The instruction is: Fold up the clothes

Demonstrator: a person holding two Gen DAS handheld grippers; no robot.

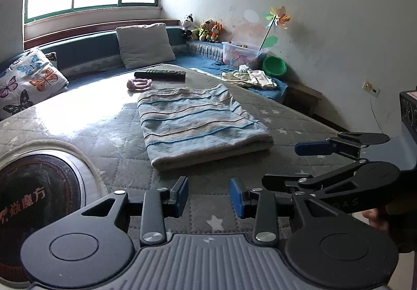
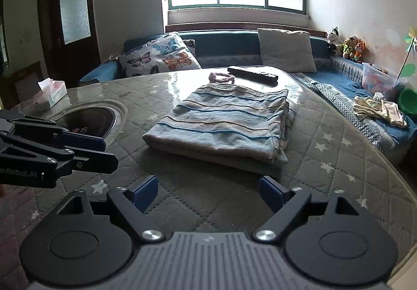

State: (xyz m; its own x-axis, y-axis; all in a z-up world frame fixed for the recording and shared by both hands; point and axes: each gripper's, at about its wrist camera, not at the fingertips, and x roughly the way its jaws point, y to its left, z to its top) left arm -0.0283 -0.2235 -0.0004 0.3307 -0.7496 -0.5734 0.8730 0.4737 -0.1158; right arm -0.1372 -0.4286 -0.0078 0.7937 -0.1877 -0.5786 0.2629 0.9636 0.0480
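1. A bright room with a big window, a blue bench with cushions, and a round table (image 2: 338,159) with a quilted grey star cover under a shiny clear sheet.
2. In the middle of the table lies a striped cloth (image 2: 221,123), grey and tan with thin blue lines. It already lies folded into a neat flat block with stacked layers showing at its right edge. (This could be a finished fold, or one more fold may still be wanted; I cannot tell which.)
3. Just past its far edge sit a pink hair tie (image 2: 221,77) and a black remote (image 2: 252,73).
4. More small pale clothes (image 2: 378,107) lie in a loose heap on the bench to the right.
5. The left gripper (image 1: 208,196) hangs near the cloth's near edge, its blue pads apart, holding nothing.
6. The right gripper (image 2: 208,192) is also near that edge, pads wide apart and bare.
7. The cloth looks soft, light and floppy. It will sag if lifted, and may slide on the shiny sheet.
8. Good places to pinch are the two near corners, catching all layers together.
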